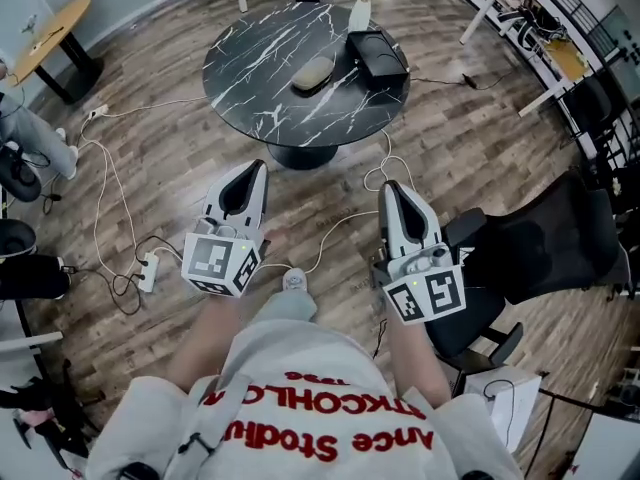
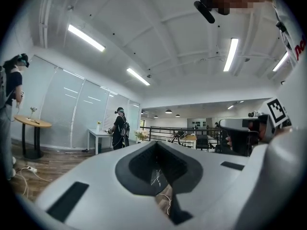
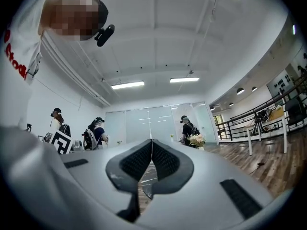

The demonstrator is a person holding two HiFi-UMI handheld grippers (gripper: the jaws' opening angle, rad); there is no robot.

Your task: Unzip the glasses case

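Well, the round black marble table [image 1: 250,83] is the landmark to go by. The glasses case [image 1: 313,73], a grey-beige oval, lies near the middle of its top. Just beside the case sits a black box [image 1: 377,55], and a vase of flowers [image 1: 360,8] stands at the table's far rim. The person is on the near side, well apart from the table, holding both tools out towards it. The left gripper [image 1: 255,170] is clenched, jaws pressed together with nothing in them. The right gripper [image 1: 390,188] is closed too, its ribbed pads meeting along a thin seam, also empty. White cables [image 1: 110,183] trail over the wooden floor by the table's foot. A black office chair [image 1: 545,243] stands off the table's near edge, on the right gripper's side.
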